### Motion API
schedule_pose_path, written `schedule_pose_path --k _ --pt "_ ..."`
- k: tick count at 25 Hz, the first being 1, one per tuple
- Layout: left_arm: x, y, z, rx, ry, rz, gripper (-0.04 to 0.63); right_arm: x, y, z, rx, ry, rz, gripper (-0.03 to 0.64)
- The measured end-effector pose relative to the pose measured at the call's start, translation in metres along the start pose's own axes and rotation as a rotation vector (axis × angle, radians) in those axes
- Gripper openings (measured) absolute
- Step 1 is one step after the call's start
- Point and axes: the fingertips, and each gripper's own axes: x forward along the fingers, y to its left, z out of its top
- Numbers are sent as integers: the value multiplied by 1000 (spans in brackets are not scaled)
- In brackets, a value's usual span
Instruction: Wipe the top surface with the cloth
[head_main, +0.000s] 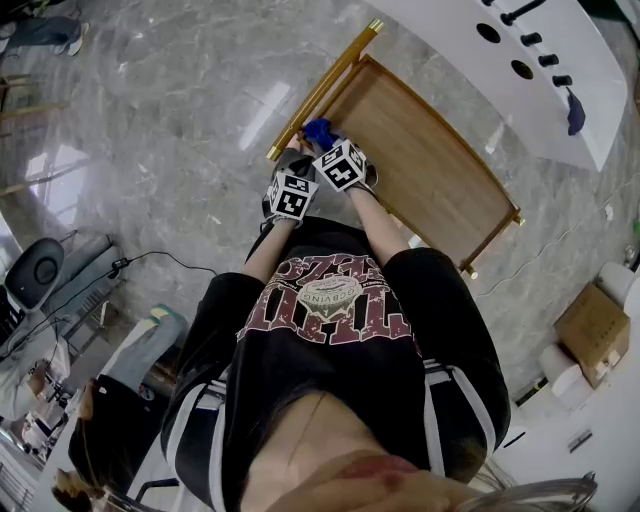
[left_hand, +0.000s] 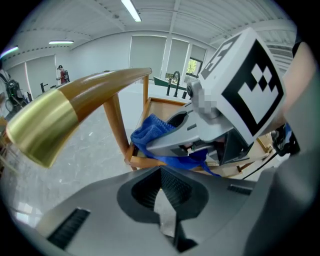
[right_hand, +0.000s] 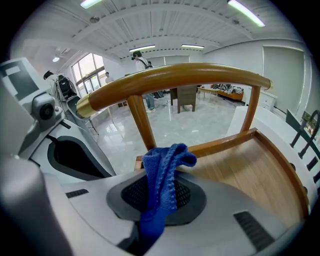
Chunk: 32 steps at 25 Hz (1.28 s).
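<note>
At the seat corner under the brass-capped end of the back rail (right_hand: 175, 75), the right claw (right_hand: 157, 200) is pinching the blue cloth (right_hand: 162, 185), its jaws closed on a bunched fold that is sticking out past the tips. The cloth is sitting right at the edge of the wooden chair seat (head_main: 430, 170); whether it is already pressing on the wood is not clear from any view. The left claw (left_hand: 170, 200) is hanging just beside the right one, off the seat's edge, jaws drawn nearly together with nothing between them. By my reading, the wipe is only starting: nearly all the seat is lying open beyond the cloth. The next move is calling for the cloth to be laid flat on the wood and drawn along the seat toward its far corners, clear of the rail's posts
</note>
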Motion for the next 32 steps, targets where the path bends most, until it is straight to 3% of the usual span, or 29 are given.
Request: schedule_pose_path --k 32 --pt "22 -41 17 168 69 -89 46 -45 -15 -46 101 -12 -45 58"
